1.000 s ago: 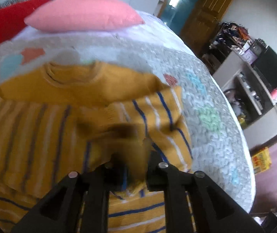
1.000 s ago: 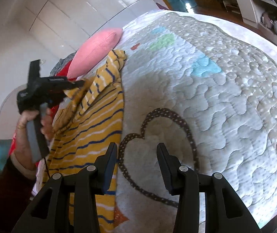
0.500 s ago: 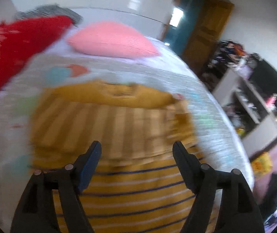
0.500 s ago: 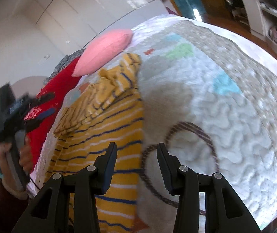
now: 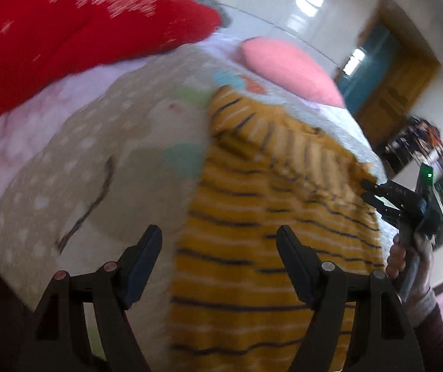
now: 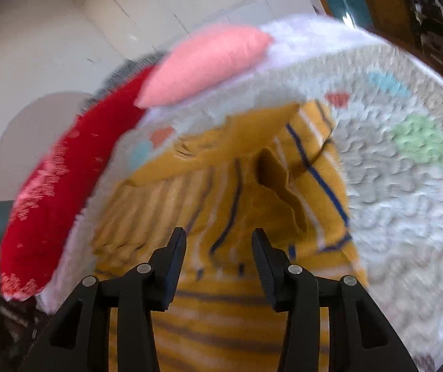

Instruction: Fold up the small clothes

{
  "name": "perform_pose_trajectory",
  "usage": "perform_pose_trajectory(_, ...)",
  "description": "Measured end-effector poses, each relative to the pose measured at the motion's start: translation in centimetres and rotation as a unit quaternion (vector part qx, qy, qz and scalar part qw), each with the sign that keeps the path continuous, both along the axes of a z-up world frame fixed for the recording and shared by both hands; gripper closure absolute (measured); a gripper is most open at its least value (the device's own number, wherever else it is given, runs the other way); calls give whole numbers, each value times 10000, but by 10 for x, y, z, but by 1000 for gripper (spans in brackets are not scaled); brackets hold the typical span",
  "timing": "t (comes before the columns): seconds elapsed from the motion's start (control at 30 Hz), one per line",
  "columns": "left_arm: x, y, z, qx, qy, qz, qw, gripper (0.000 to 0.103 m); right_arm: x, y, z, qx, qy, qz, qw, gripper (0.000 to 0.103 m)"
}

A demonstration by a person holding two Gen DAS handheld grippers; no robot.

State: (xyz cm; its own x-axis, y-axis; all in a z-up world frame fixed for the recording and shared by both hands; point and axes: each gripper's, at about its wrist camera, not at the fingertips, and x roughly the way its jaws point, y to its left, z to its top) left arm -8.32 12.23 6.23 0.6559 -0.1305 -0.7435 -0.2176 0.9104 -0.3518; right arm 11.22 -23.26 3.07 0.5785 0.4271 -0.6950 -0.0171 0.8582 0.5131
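A mustard-yellow sweater with blue and white stripes (image 5: 268,210) lies on the quilted bedspread (image 5: 97,161), both sleeves folded in over its body. My left gripper (image 5: 218,248) is open and empty above the sweater's left edge. My right gripper (image 6: 218,248) is open and empty, hovering over the sweater (image 6: 237,186) near the folded right sleeve. In the left wrist view the right gripper (image 5: 389,198) shows at the sweater's right side, held in a hand.
A pink pillow (image 5: 286,68) and a red pillow (image 5: 75,34) lie at the head of the bed; both show in the right wrist view, pink (image 6: 206,59) and red (image 6: 66,179). A wooden door (image 5: 398,86) and shelves stand beyond the bed's right edge.
My left gripper let go of the right sleeve, opened wide and swung to the sweater's left side. My right gripper moved left from the bare quilt to over the sweater.
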Motion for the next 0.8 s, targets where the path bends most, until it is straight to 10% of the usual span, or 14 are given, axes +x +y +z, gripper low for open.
perform_pose_trajectory(0.23, -17, 27, -23, -206, 260, 212, 9992, 28, -5, -48, 1, 679, 146, -797, 9944, 54)
perform_pose_trajectory(0.8, -35, -11, -35, -651, 110, -511, 9965, 22, -190, -77, -31, 1291, 662, -604, 9876, 45)
